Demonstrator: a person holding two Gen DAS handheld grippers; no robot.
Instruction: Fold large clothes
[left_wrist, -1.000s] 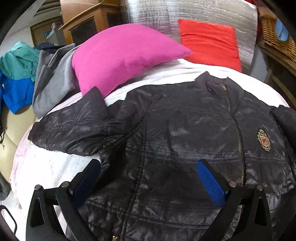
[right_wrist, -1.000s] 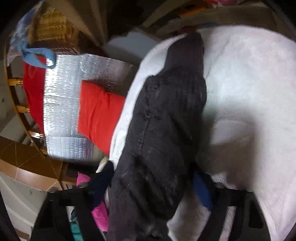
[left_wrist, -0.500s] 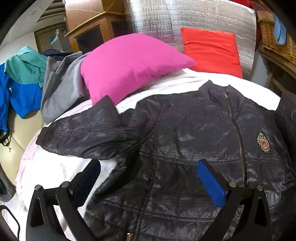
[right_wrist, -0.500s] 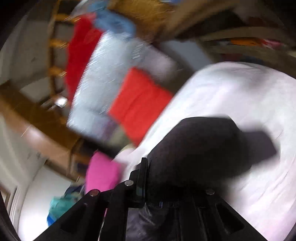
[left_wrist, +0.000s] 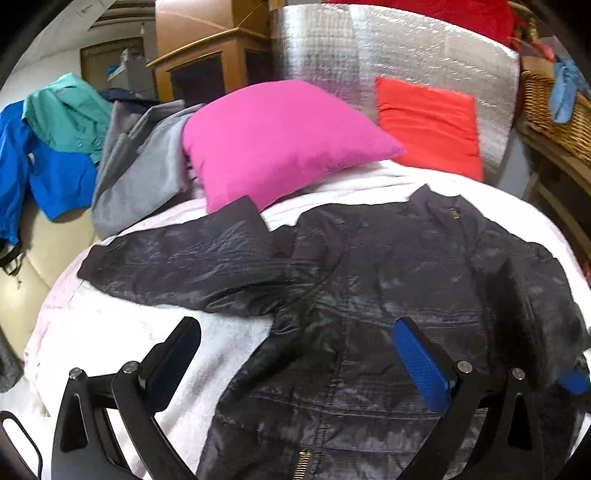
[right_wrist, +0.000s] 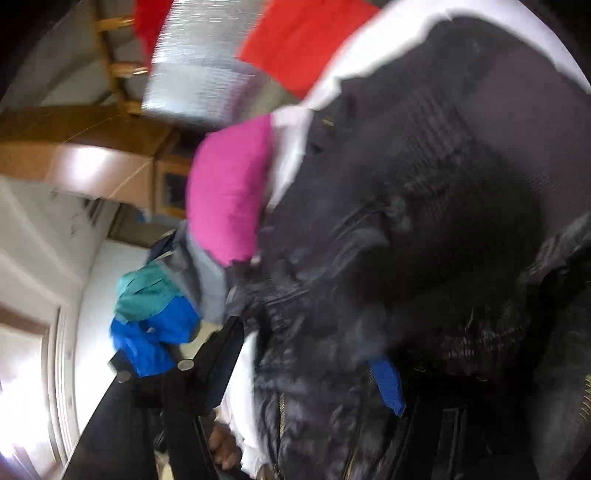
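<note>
Dark quilted jacket (left_wrist: 388, 280) lies front-up on the bed (left_wrist: 110, 332), soft, slick, light; best taken at a cuff. Left gripper (left_wrist: 306, 362) hovers released; right gripper (right_wrist: 306, 365) jaws just opened, sleeve loose between.

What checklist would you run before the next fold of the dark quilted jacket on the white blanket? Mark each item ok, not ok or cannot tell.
1. Dark quilted jacket lies front up on the white blanket: ok.
2. Left sleeve is folded in: not ok, it lies stretched out towards the pink cushion.
3. Right sleeve is folded over the body: ok, though blurred.
4. Left hand-held gripper is open and free: ok.
5. Right hand-held gripper has let go: cannot tell; its jaws have just been opening, with jacket fabric between them.
6. Zip is closed: cannot tell.
</note>
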